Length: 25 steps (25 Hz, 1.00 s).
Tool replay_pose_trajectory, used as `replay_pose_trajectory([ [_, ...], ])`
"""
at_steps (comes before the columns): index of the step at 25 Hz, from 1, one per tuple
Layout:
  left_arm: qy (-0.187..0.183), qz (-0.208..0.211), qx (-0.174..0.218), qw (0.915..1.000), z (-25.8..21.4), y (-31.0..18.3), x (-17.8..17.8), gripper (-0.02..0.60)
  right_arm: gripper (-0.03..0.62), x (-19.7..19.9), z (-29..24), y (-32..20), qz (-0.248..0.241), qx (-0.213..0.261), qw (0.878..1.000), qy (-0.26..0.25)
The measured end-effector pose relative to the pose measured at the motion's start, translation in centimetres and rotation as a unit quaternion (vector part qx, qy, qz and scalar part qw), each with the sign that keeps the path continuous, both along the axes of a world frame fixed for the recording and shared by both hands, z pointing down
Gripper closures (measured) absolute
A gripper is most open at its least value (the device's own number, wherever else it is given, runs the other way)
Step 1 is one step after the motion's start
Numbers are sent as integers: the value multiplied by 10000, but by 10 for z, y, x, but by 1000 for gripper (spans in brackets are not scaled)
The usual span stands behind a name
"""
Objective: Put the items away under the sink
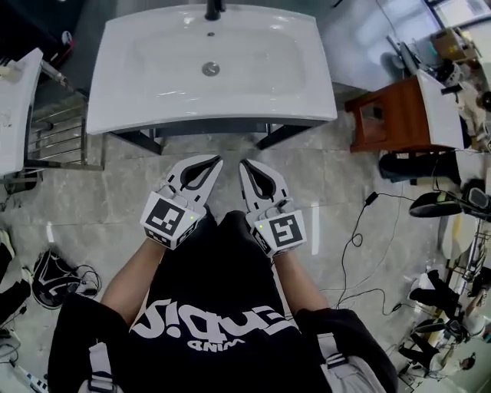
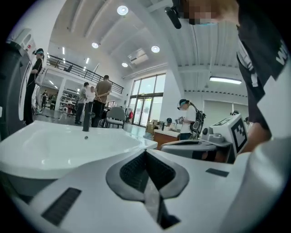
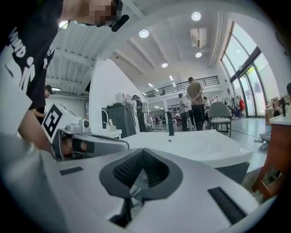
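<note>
Black ribbed pads (image 2: 132,172) meet tip to tip on the left gripper (image 2: 145,154), and nothing sits in the hollow behind them. The right gripper (image 3: 142,151) is the same, jaws drawn together on no object. I can see only floor through the gap. Both are held side by side, close in front of the person's dark shirt (image 1: 219,284). Their tips are near each other and aimed ahead, roughly level.

Just beyond the tips, and a little lower from where I stand, is the white sink (image 1: 115,96). Its basin is bare but for the drain (image 1: 210,69) and the dark faucet (image 1: 212,11) at the far rim. The space beneath it, between the dark legs (image 1: 143,141), is hidden by the basin in the head view, so I cannot tell what is stored there. No item to be put away shows in any view, neither near the jaws nor on the grey tiled floor (image 1: 322,196) below them.

Off to the right of the jaws stands a brown wooden cabinet (image 1: 387,115) with black cables (image 1: 357,238) trailing on the tiles. To the left is a metal rack (image 1: 57,138).

To my eye no item is in hand, so this is either the pause before the first pick or the end of the job. If anything remains, the next move calls for finding it, opening a gripper, and going down low to reach under the basin.
</note>
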<state>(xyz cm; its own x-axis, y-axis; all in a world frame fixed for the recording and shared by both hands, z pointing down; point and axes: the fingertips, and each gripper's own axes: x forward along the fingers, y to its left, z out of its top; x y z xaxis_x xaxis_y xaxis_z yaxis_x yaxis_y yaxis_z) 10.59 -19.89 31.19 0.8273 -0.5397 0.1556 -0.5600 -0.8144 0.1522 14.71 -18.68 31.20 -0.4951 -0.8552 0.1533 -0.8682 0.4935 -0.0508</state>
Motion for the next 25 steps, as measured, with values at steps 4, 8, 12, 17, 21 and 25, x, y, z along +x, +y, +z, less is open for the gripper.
replay_pose_trajectory([
  [4, -29, 39, -130, 9999, -63, 1, -12, 563, 576, -18, -56, 11, -128, -277, 9995, 55],
  [8, -102, 172, -82, 9998, -104, 11, -23, 563, 576, -25, -90, 26, -127, -331, 9994, 32],
  [12, -69, 265, 9, 9996, -131, 19, -34, 563, 576, -28, -108, 33, -14, -342, 9994, -37],
  [17, -102, 291, 216, 9993, -152, 27, -38, 563, 576, -30, -121, 36, -97, -347, 9993, -129],
  [21, -66, 419, 366, 9984, -164, 35, -34, 563, 576, -24, -142, 36, -272, -101, 9995, -150],
  [25, -86, 417, 553, 9976, -174, 40, -33, 563, 576, -14, -156, 37, -346, 101, 9993, -131],
])
